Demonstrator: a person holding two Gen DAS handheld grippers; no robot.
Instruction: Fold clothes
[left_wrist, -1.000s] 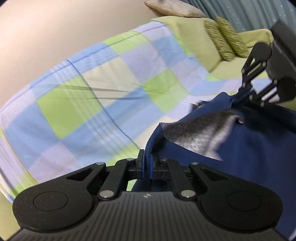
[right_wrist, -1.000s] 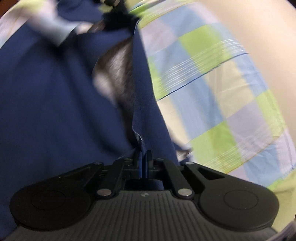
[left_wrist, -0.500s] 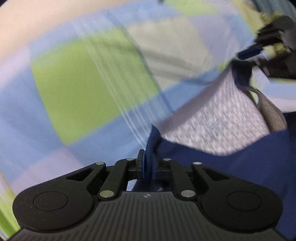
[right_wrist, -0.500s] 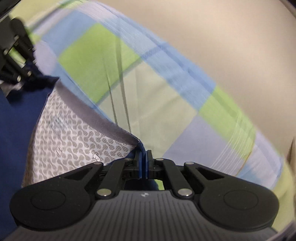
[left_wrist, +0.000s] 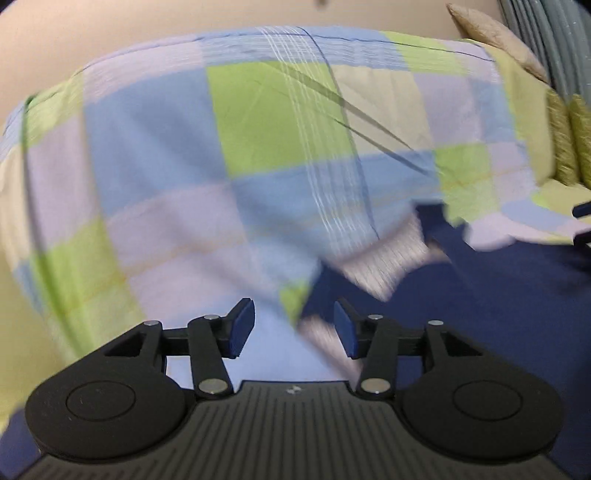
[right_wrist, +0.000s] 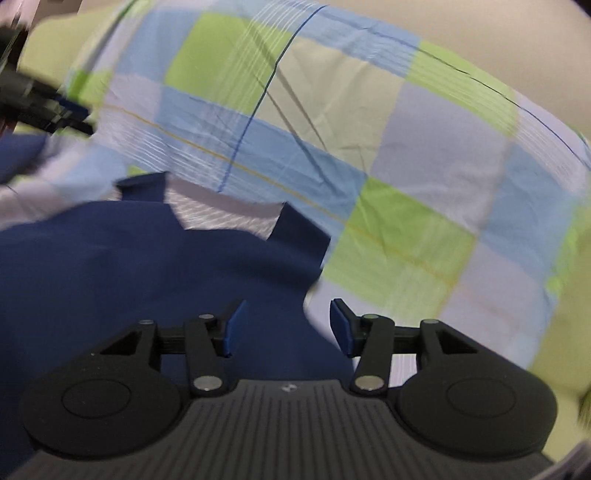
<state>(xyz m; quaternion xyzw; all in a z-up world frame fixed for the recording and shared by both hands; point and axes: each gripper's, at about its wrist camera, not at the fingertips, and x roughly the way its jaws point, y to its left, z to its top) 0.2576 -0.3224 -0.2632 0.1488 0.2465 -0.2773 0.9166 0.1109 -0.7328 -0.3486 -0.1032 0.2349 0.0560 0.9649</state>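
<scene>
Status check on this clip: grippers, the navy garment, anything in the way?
Left gripper and right gripper both opening, nothing clamped. Navy garment lying on the checked bedsheet, collar facing away. Nothing in the way.

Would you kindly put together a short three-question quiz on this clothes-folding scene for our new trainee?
1. True or false: the left gripper is clamped on the navy garment.
2. What pattern does the bedspread under the garment show?
A. plain white
B. checks of blue, green and lilac
C. red stripes
3. Fill in: the lining seen at the garment's neck opening is pale and ____.

Key
1. False: its jaws are opening, pads apart, pressing on nothing. The right gripper is opening too, with navy cloth lying below its gap.
2. B
3. Patterned
</scene>
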